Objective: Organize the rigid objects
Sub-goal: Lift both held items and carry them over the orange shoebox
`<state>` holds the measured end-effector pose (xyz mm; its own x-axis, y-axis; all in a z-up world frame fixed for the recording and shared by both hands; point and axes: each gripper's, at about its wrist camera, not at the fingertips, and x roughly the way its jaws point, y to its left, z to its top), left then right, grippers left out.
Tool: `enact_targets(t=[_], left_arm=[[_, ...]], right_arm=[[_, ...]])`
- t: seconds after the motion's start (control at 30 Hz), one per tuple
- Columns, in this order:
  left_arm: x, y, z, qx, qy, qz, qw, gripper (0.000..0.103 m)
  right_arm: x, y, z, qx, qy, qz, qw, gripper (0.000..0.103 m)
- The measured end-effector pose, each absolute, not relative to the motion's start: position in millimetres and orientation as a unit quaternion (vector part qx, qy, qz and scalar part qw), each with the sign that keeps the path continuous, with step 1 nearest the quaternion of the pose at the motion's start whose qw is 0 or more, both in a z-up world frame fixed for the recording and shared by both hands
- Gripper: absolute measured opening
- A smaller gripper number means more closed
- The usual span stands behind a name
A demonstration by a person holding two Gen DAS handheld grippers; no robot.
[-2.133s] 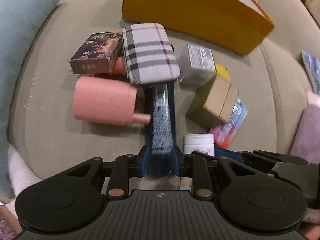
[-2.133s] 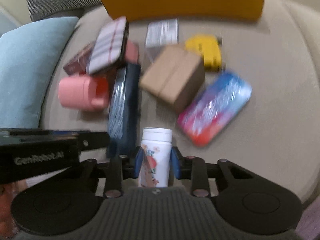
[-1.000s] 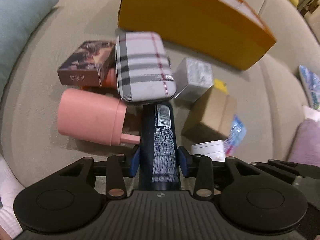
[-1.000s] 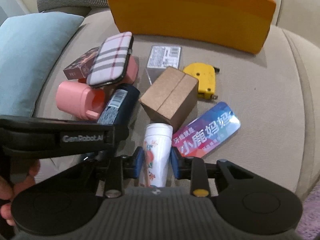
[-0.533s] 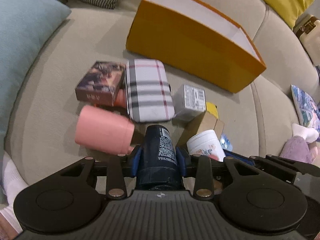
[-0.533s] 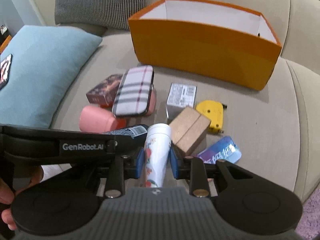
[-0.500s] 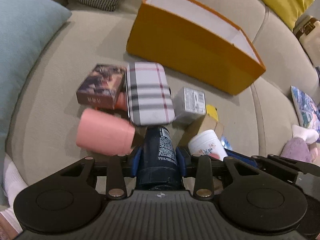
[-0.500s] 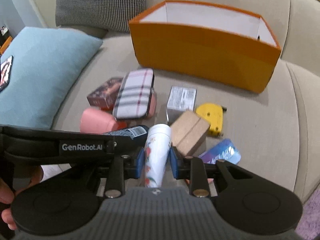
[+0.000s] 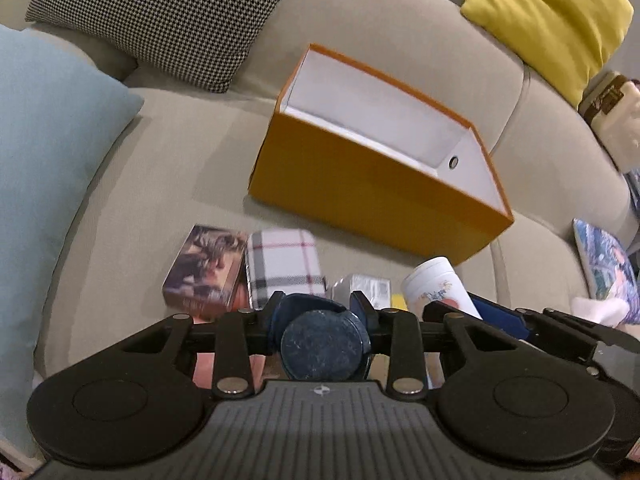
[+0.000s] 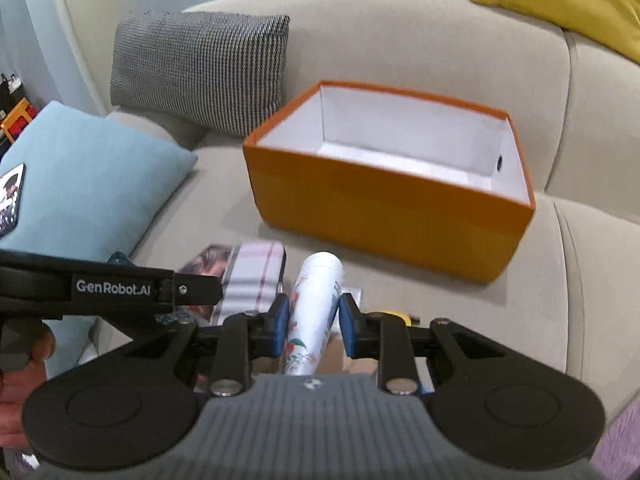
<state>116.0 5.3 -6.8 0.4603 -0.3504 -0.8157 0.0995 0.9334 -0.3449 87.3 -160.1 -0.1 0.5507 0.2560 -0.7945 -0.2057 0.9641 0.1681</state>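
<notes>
**Grippers loaded, box in front**

Sofa seat (image 9: 168, 168) carries everything here. Your left gripper (image 9: 320, 312) is clamped on the dark blue can (image 9: 322, 344), whose round end faces the camera; its jaws have just been closing a little, with the can between the blue pads. Your right gripper (image 10: 312, 322) is clamped on the white floral bottle (image 10: 314, 312), which sticks out forward between the fingers, tilted up toward the box. That same bottle shows in the left view too, at right of the can.

Orange box (image 9: 372, 196) sits open on the seat ahead of both grippers, white inside, nothing visible in it (a small round hole shows in its right end wall).

Left on the seat below the grippers:
- picture-printed box (image 9: 208, 272), lying flat
- plaid case (image 9: 284, 264), touching the picture-printed box on its right
- small silver packet (image 9: 362, 286), just right of the plaid case, mostly hidden behind the gripper fingers

Cushions: light blue cushion (image 10: 92, 184) at left, houndstooth cushion (image 9: 160, 16) against the backrest, yellow cushion (image 9: 548, 20) at upper right.

Your left hand (image 10: 24, 364) shows in the right view, wrapped round the left gripper's handle (only partly in frame).
</notes>
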Motion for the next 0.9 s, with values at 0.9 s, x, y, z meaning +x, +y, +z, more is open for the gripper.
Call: enact_targets(t=[0.9], left_arm=[[289,-30,43,-0.027,0.432,-0.204,0.878,0.039]], right_arm=[[237,-160,22,0.014,0.401,0.09,0.912,0.028]])
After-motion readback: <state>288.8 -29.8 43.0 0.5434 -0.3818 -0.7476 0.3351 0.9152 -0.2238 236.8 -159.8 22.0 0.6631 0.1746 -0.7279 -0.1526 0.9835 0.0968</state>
